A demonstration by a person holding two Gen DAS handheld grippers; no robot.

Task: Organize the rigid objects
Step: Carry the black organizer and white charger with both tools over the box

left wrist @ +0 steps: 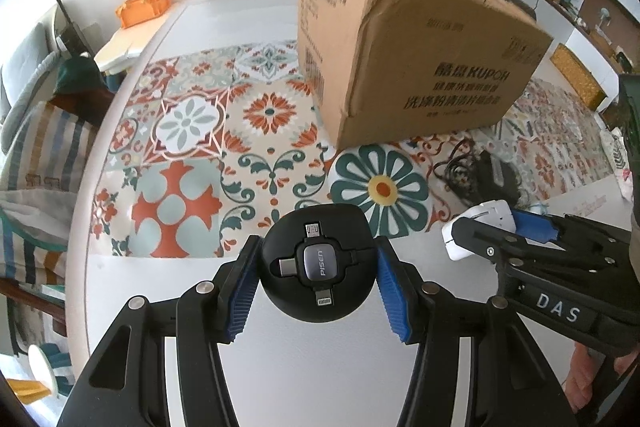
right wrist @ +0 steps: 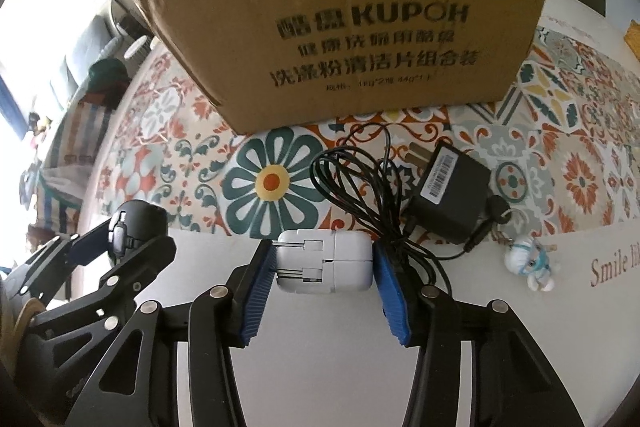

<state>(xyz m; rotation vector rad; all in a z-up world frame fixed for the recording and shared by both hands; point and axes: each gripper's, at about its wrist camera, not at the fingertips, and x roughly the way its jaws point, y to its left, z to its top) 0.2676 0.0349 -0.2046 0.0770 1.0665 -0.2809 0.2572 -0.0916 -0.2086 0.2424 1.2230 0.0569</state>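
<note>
The cardboard box (right wrist: 352, 27) stands tall at the back of the worktop (left wrist: 320, 367) on the patterned mat (left wrist: 192, 155), and it is your biggest hazard: its wall rises well above both grippers, so if that box is where these things go (a guess from the task), a load carried in low could catch the ragged top edge and be knocked loose or shove the box backwards. Next, mind the black power adapter (right wrist: 452, 195) and its looped cable (right wrist: 360, 179); the cable runs just beside, perhaps touching, the right-hand pad of your right gripper (right wrist: 324, 263), so lifting could snag a loop and drag the adapter along. That right gripper is clamped on the white plug charger (right wrist: 326, 261), low over the worktop's near edge, and the pads press on smooth flat sides, so a tilt could let it slide out. Your left gripper (left wrist: 318, 267) is clenched around the round black cable reel (left wrist: 318, 267), also near the front edge; its curved rim gives the pads only narrow contact, so a squeeze off-centre could pop it forward. The two grippers sit close together, and swinging both at once risks a knock. Smallest, the little figurine keychain (right wrist: 532, 263) lies near the adapter and could be swept off.
</note>
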